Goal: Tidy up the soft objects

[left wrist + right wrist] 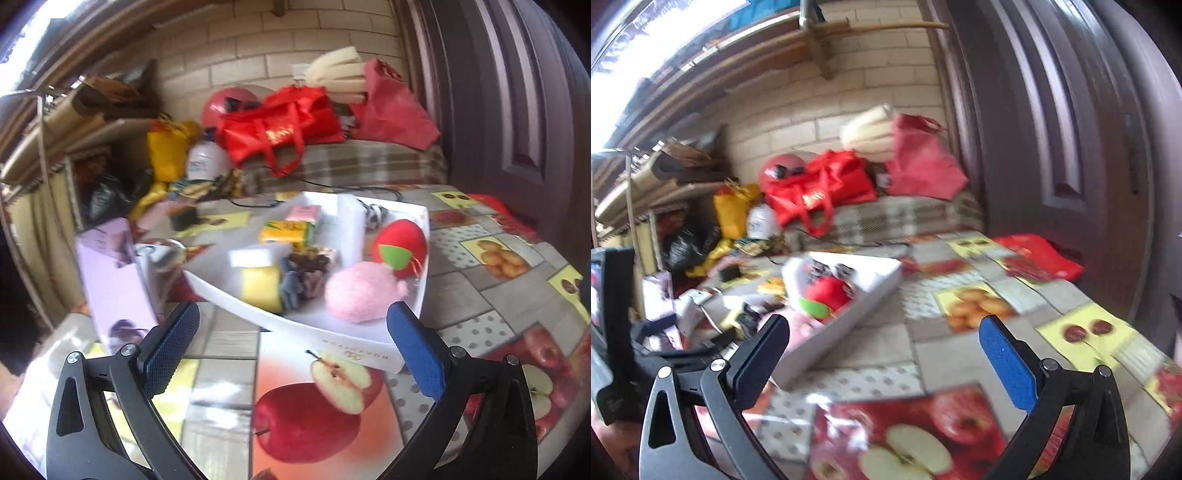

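Both the left gripper (291,321) and right gripper (882,339) hung spread and empty while the pink plush (364,293), likely light and squashy, lay in the white tray (332,332), best pinched mid-body

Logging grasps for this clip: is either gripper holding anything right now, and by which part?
Nothing is held. The left gripper and right gripper are both open and empty, short of the white tray of soft items.
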A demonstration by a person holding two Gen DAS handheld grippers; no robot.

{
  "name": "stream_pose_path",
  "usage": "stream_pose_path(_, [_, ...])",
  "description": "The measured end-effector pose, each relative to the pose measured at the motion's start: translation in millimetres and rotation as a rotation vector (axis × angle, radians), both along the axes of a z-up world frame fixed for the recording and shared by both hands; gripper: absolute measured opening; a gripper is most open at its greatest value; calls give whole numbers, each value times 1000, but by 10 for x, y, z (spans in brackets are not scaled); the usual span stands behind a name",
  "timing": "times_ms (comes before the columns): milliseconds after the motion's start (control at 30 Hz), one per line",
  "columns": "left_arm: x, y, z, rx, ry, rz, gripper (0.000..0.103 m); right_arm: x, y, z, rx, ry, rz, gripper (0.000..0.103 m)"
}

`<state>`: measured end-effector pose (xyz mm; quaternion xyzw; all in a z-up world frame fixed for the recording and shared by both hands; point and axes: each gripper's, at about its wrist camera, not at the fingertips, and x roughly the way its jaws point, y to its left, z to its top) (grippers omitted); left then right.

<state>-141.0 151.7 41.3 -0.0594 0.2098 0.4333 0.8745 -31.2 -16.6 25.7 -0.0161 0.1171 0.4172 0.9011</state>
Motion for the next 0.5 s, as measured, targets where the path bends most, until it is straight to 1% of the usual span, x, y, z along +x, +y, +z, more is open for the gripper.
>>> stream_pose_path(67, [-19,-47,-6,8,8,21,103,-18,-105,14,21,-5,-28,103])
stream_pose_path(100, [-7,-80,-19,9,27,32,103,-31,-176,22,43,-11,-42,103])
stream_pose_path(167, [18,-119,-28,0,54,10,103,-33,-253,23,65,-12,-64,103])
stream_pose_path(233, [21,-153,-16,-26,60,-23,103,-2,-247,7,54,8,-68,103])
stream_pose_path(300, [21,-177,27,-49,52,-50,103,38,-222,-19,39,41,-43,103])
stream_pose_path(367, [24,-218,86,-44,51,-53,103,73,-179,-39,20,63,-26,103])
stream_pose_path(433, [12,-246,142,-30,48,-50,103,70,-174,-51,14,69,-15,103])
stream_pose_path(500, [12,-251,150,-33,47,-45,103,49,-179,-51,15,64,-12,103])
